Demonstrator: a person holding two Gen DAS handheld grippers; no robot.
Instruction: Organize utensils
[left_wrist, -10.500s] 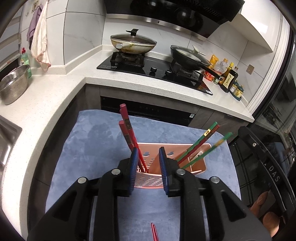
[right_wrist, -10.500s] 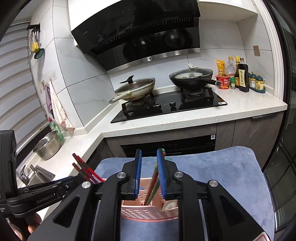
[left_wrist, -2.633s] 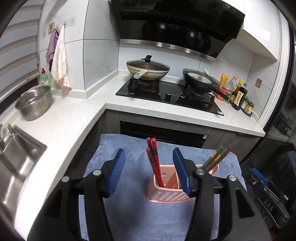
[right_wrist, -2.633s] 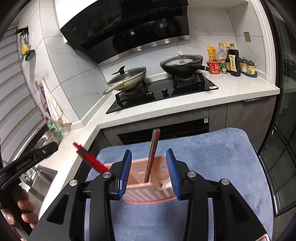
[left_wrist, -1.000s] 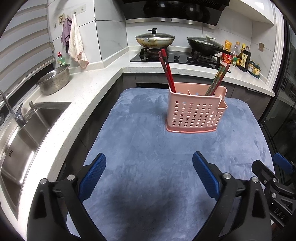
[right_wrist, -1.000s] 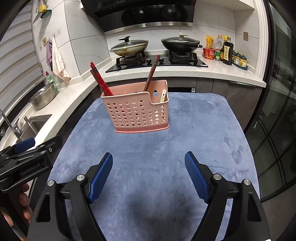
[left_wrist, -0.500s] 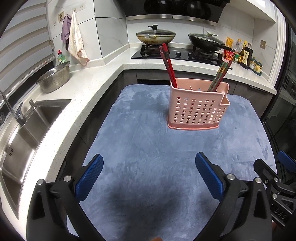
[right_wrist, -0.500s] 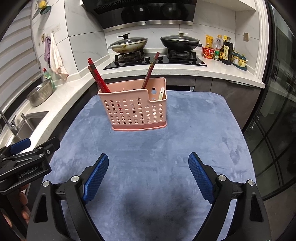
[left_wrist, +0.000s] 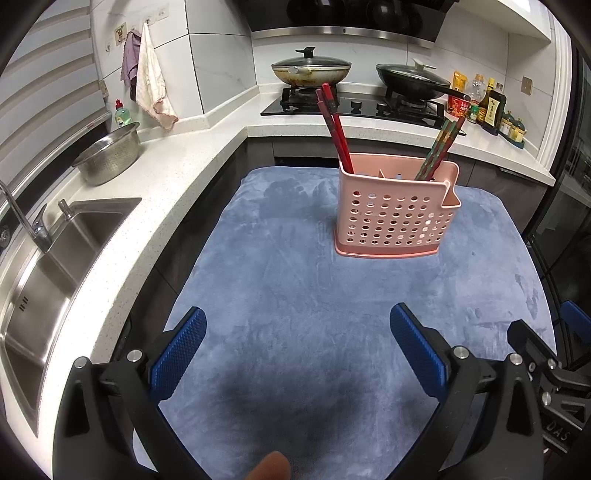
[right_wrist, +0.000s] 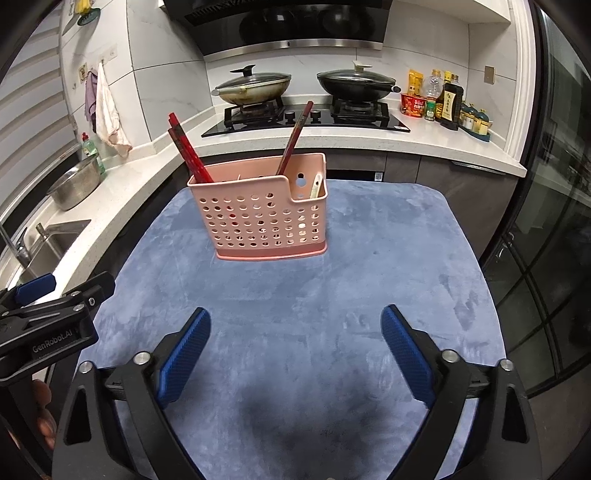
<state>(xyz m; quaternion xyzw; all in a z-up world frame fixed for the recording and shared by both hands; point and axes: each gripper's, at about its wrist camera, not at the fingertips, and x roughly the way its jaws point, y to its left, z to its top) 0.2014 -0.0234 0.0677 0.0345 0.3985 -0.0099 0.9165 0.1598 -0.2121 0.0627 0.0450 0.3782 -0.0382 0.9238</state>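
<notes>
We hold both tools wide open and empty, the right tool (right_wrist: 295, 347) having just spread its jaws, the left tool (left_wrist: 297, 345) beside it. The pink holder (right_wrist: 258, 218) stands ahead on the blue mat (right_wrist: 388, 258), red chopsticks (right_wrist: 188, 155) leaning out; a careless reach could tip it.

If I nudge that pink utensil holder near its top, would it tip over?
Possibly. The pink holder looks like light, thin plastic, and the chopsticks lean well above its rim. It stands on a soft blue mat, so it may catch rather than slide.
</notes>
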